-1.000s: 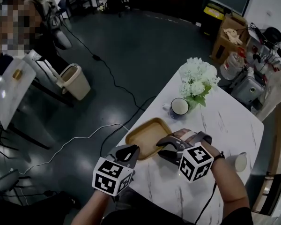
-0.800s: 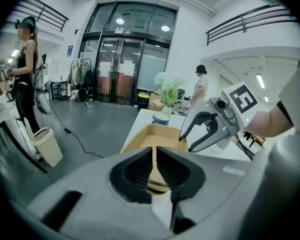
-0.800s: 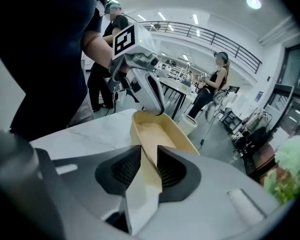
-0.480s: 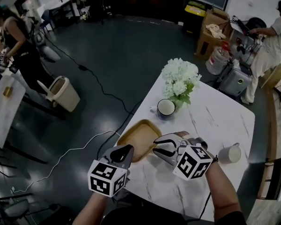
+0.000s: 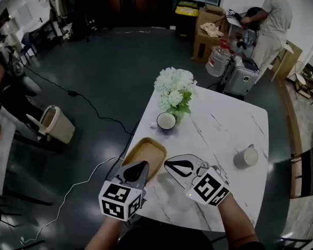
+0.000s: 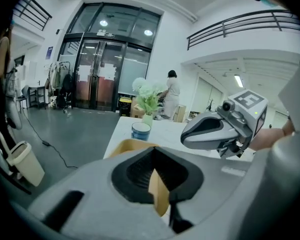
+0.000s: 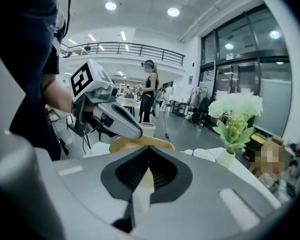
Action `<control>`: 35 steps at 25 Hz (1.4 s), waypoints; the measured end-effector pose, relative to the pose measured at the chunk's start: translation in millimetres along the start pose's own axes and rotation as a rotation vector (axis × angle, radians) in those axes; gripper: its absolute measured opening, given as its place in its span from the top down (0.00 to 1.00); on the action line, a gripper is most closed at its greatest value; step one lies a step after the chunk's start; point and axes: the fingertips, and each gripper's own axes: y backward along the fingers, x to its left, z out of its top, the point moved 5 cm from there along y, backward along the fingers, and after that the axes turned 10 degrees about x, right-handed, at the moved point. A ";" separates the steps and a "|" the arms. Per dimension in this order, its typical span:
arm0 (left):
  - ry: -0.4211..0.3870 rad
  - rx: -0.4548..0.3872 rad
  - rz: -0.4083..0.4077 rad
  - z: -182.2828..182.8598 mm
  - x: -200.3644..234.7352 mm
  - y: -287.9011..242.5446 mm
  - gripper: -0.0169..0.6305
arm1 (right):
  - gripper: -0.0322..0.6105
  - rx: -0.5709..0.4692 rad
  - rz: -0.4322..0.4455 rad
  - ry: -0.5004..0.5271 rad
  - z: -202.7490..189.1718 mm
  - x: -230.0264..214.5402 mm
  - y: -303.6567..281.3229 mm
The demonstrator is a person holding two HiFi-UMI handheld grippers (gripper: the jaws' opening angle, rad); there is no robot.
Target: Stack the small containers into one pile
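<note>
A blue cup with a white inside (image 5: 166, 121) stands on the white marble table (image 5: 224, 129) next to the flowers. A white mug (image 5: 247, 155) stands apart at the right. A wooden tray (image 5: 144, 155) lies at the table's near left edge. My left gripper (image 5: 138, 166) is shut and empty, its tip over the tray's near edge. My right gripper (image 5: 170, 164) is shut and empty, just right of the tray. In the left gripper view, the cup (image 6: 140, 130) stands beyond the tray (image 6: 131, 145), with the right gripper (image 6: 215, 129) alongside.
A vase of white flowers (image 5: 175, 90) stands behind the cup. A beige bin (image 5: 56, 124) and a white cable (image 5: 83, 181) lie on the dark floor to the left. A person (image 5: 268, 20) stands by boxes at the far right. A chair (image 5: 302, 173) is at the table's right.
The right gripper's jaws have gone from wide open to shut and have drawn off the tray's edge. The left gripper has closed fully. The head view has tilted further over the table.
</note>
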 end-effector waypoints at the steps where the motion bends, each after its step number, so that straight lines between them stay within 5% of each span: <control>1: -0.010 -0.004 -0.005 1.8 -0.9 -0.7 0.98 | 0.95 -0.007 -0.020 -0.036 -0.5 0.2 3.2; 13: -0.117 0.010 -0.036 5.6 -11.0 5.3 0.98 | 0.95 0.058 -0.333 -0.289 -5.1 9.1 36.5; 19: -0.175 0.015 -0.016 -0.5 -22.4 4.6 0.98 | 0.95 0.081 -0.372 -0.426 -22.5 17.8 38.9; 35: -0.155 0.016 -0.050 -2.5 -35.3 7.9 0.98 | 0.95 0.064 -0.434 -0.533 -34.6 23.6 44.3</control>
